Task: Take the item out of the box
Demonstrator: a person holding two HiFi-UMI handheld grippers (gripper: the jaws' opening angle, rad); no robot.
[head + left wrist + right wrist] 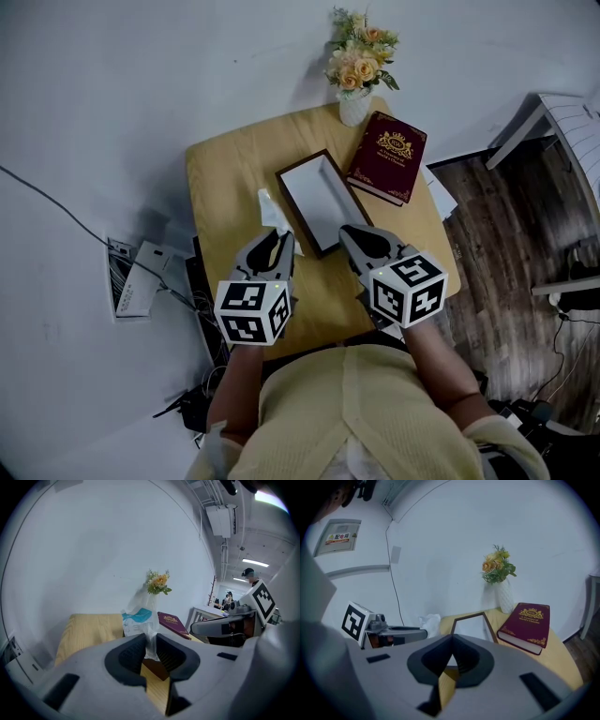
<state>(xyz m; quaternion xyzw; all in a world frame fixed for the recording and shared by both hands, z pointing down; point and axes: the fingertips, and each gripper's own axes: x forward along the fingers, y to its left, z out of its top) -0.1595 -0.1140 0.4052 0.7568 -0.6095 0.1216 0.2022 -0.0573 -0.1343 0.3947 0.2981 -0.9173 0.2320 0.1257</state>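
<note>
The left gripper (149, 641) pinches a clear plastic packet (138, 620), perhaps wipes, at the open box's (319, 197) nine o'clock. The right gripper (452, 639), jaws together and empty, sits at its five o'clock.

The plastic packet (138, 620) is thin and crinkled, white and clear with a teal band of print. It stands upright just left of the box, its lower edge pinched between the fingers of the left gripper (151, 641). The box (319, 197) is shallow and oblong, dark-rimmed with a bare white inside. It lies open and slanted on the wooden bench (225, 187), at the middle of the head view.
</note>
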